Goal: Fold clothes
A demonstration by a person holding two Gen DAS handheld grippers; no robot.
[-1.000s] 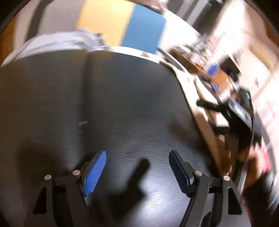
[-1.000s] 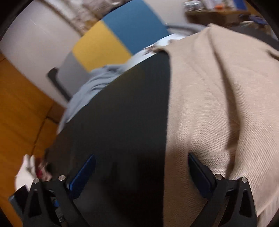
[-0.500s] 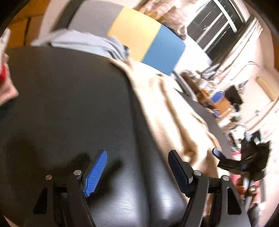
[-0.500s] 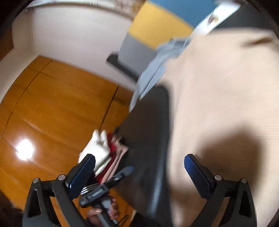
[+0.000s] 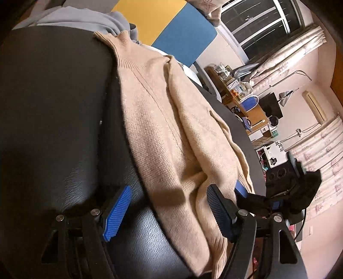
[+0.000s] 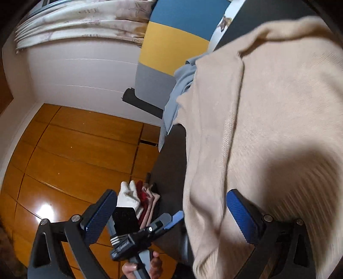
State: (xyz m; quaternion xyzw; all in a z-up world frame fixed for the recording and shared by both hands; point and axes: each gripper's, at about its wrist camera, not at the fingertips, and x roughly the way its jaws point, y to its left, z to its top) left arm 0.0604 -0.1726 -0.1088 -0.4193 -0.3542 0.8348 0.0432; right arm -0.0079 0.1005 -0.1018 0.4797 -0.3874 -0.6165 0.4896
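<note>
A beige knit sweater [image 5: 171, 137] lies folded lengthwise on a black table [image 5: 53, 107]. My left gripper [image 5: 169, 212] is open, its jaws straddling the sweater's near hem, not closed on it. My right gripper [image 6: 171, 216] is open at the sweater's [image 6: 268, 120] near edge, over the table's side; its right finger [image 6: 240, 214] lies against the knit. Each gripper shows in the other's view: the right gripper in the left wrist view [image 5: 276, 197], the left gripper in the right wrist view [image 6: 150, 234].
A grey garment [image 5: 75, 19] lies at the table's far end, beside the sweater's collar, and shows in the right wrist view [image 6: 178, 94]. A pile of red, pink and white clothes [image 6: 139, 199] sits below the table edge. Wooden floor [image 6: 64, 161] lies left; cluttered shelves [image 5: 246, 103] lie right.
Both grippers have swung toward the sweater's near hem. The left now straddles the hem where it was over bare table. The right has turned left to face the table edge and floor.
</note>
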